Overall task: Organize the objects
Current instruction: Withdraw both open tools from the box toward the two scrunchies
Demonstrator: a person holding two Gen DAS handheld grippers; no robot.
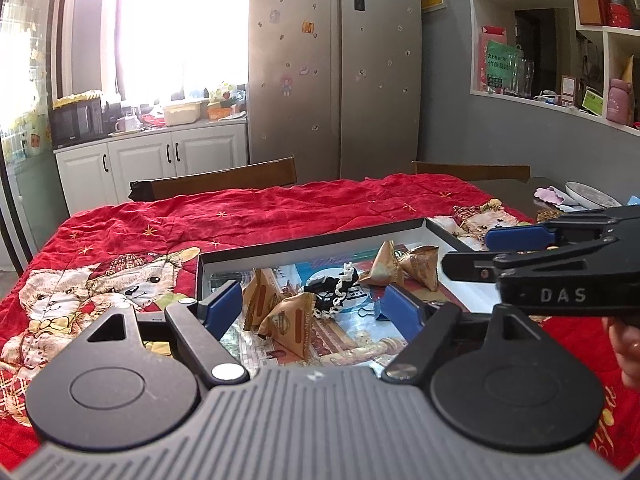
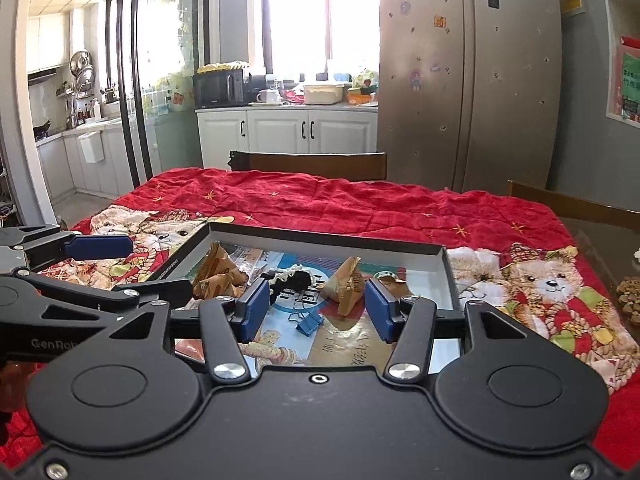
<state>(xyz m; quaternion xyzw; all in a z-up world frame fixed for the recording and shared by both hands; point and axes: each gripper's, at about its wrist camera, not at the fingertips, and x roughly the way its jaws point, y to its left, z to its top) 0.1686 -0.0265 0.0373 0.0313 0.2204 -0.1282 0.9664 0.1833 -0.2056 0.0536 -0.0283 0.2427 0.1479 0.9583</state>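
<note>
Red-quilted surface (image 2: 360,204), shallow tray (image 2: 320,240) holding 4 wrapped packets. Left tool (image 1: 312,308) and right tool (image 2: 312,308) both gape, empty. Risk: crowded tools colliding, or crushing a packet (image 2: 346,288).

The left tool (image 1: 314,306) hovers above an open black-rimmed tray (image 1: 304,241), jaws wide apart with nothing between the blue pads (image 1: 222,308). The tray rests on a red blanket (image 1: 280,204) covering the counter. Inside lie brown triangular packets (image 1: 290,322) and a black-and-white knitted item (image 1: 334,294). The right tool (image 1: 476,252) enters from the right, its jaws apart.
</note>
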